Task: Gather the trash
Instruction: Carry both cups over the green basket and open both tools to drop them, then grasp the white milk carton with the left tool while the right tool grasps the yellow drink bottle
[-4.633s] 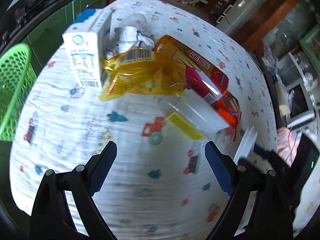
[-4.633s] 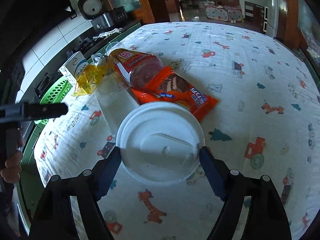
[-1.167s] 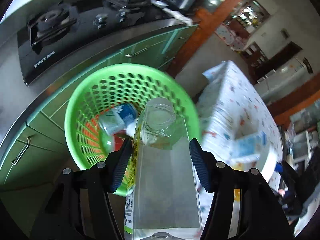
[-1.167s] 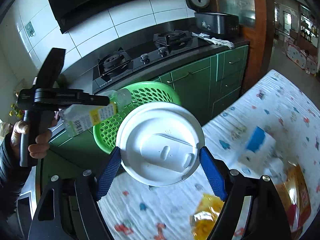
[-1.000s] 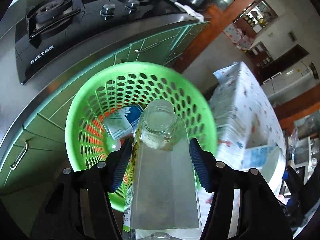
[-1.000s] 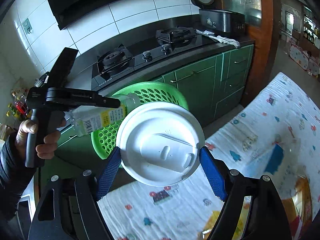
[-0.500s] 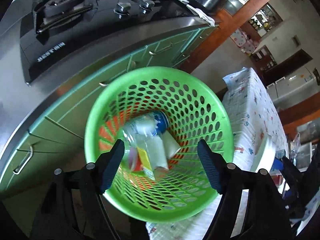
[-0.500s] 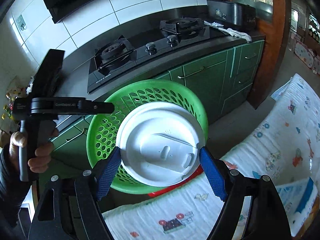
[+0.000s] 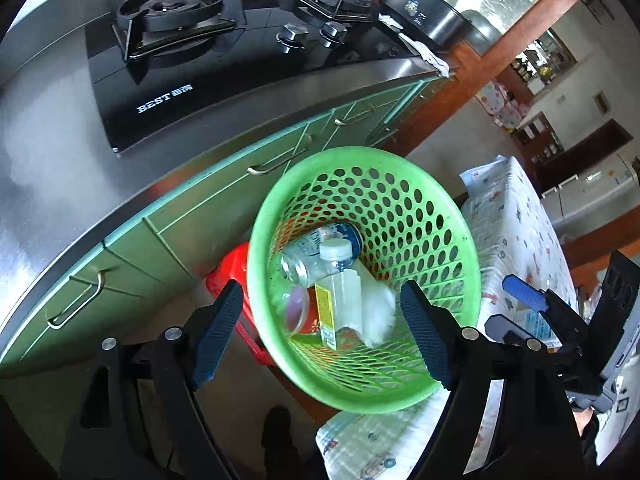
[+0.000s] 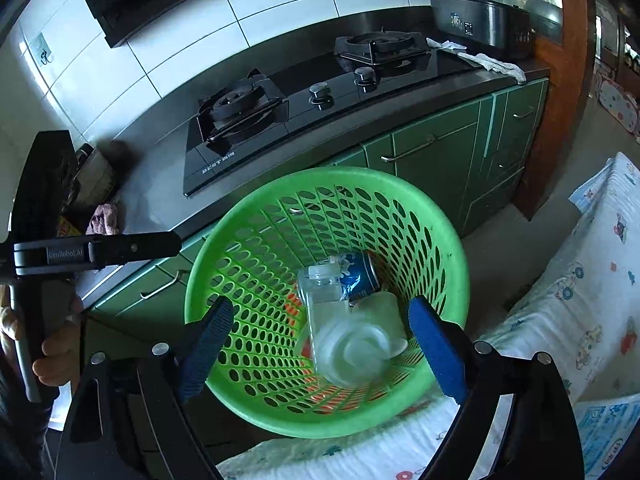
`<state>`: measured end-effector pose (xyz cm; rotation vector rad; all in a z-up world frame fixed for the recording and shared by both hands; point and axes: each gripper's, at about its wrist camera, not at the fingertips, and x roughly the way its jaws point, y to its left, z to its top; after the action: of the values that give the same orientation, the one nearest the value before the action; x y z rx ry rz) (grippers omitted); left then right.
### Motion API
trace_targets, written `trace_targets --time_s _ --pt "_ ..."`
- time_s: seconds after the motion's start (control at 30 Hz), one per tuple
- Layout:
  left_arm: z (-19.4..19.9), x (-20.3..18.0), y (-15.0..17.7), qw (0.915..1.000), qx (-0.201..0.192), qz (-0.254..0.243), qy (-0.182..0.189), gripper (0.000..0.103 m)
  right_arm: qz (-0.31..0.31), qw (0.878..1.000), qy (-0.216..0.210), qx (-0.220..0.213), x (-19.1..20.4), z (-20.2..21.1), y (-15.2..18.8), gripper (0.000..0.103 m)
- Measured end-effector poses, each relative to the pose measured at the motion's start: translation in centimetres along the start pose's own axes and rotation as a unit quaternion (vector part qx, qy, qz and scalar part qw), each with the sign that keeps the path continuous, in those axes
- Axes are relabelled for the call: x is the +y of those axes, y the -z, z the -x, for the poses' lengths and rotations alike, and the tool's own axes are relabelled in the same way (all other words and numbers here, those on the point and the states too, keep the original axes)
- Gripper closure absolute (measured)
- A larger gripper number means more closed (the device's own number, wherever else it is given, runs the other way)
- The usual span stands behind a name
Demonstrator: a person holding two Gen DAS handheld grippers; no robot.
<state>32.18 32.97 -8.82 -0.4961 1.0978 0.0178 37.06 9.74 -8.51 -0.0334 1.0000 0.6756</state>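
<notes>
Both claws empty, spread: left claw, right claw over green basket; hob beyond reads "BEST".

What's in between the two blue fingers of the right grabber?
In the right wrist view, nothing is pinched by the right gripper. Through the gap you see down into the green basket, where a white cup, a clear bottle and a blue can lie.

Left wrist view: looks steeply down from above, green basket between and just past the jaws, close. Right wrist view: same downward aim, basket centred between jaws. Both share basket, gas hob, green cabinets.
</notes>
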Motion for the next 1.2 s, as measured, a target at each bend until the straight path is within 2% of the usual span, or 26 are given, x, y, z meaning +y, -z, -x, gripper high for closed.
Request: trace_targets --time_s 0.3,0.6,0.97,1.07,1.2 --pt "0.7 -2.2 1.3 0.9997 -0.005 -0.024 0.005 0.023 -0.001 0.999 0.011 -0.031 -0.4 5.0 1.9 0.017" --pt "0.3 -6.9 4.0 0.9977 0.003 -0.065 0.019 0.023 -0.003 0.997 0.061 -0.051 -4.2 12.4 6.7 0.017" --pt "-0.9 -14.0 7.9 0.9924 0.023 -0.113 0.043 0.023 -0.019 0.985 0.171 -0.010 -13.7 19.1 13.5 0.017" --pt "-1.2 -16.5 8.9 0.9897 0.030 -0.128 0.056 0.023 -0.023 0.981 0.194 0.007 -16.2 20.0 14.6 0.017" --pt "-1.5 -20.0 9.9 0.9851 0.038 -0.150 0.075 0.017 -0.024 0.975 0.217 0.027 -19.0 20.3 15.6 0.017"
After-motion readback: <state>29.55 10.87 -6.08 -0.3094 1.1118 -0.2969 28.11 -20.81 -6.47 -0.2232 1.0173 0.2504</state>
